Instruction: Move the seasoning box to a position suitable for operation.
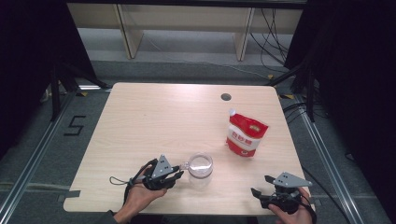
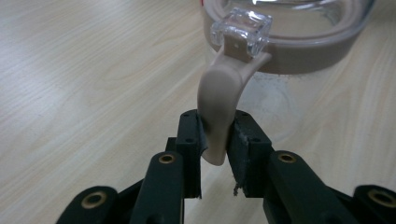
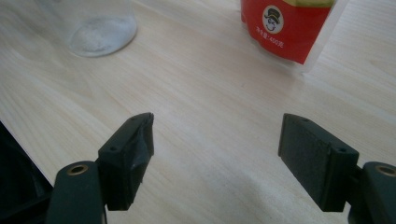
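— Looking along my left gripper [image 2: 215, 140], I see the beige handle [image 2: 218, 107] of the clear jar [image 2: 299, 46] standing between the jaws. One pad [image 2: 191, 135] seems to touch it, the other sits just beside it; I'd call the grip loosened, though the view is too tight to be sure of the gap.

— Where does the jar stand?

— Near the front edge of the surface [image 1: 154, 116], about midway along it, upright, with a little white powder [image 3: 100, 39] at the bottom. My left hand [image 1: 142, 193] comes in over that front edge, just left of the jar.

— And the right gripper [image 3: 217, 144]?

— Jaws wide apart, nothing between them, hovering by the front right corner. The red pouch [image 1: 246, 135] lies well apart from it, toward the right edge, with its white spout pointing to the far side.
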